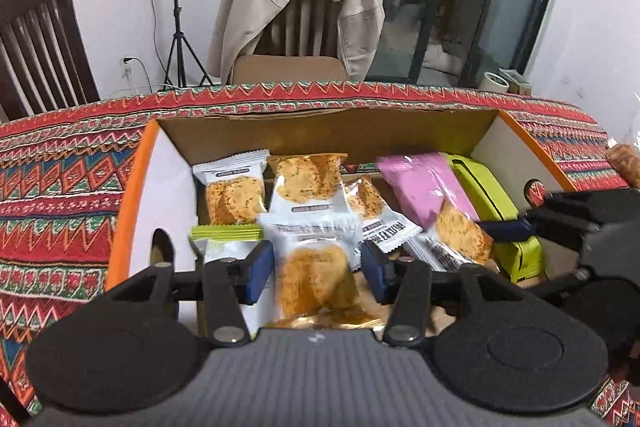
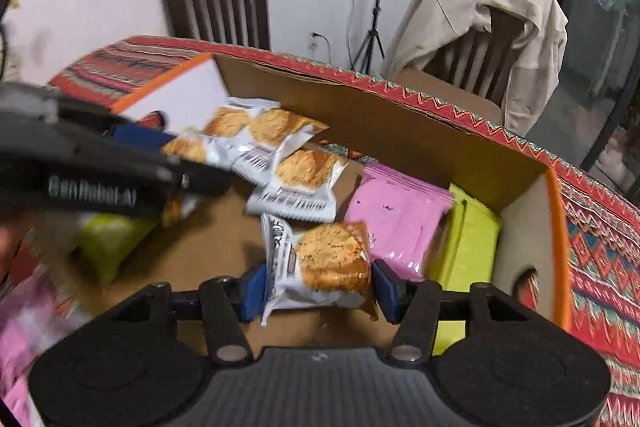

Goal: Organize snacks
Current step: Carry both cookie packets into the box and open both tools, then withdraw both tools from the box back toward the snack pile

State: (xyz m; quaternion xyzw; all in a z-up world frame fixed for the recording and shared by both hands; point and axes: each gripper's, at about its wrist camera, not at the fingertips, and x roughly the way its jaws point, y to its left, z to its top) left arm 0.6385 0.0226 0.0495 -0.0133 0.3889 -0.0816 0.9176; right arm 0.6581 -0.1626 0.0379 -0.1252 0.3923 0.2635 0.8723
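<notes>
Your left gripper (image 1: 316, 269) fingers straddle a cracker packet (image 1: 320, 275) lying lengthwise toward you, pads apart; your right gripper (image 2: 316, 289) fingers flank another packet (image 2: 324, 265), its long axis crosswise, grip uncertain.

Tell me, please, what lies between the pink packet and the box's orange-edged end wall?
A lime-green packet lies there, beside the pink packet and reaching toward the box wall. The right wrist view shows it best; the left wrist view agrees.
</notes>
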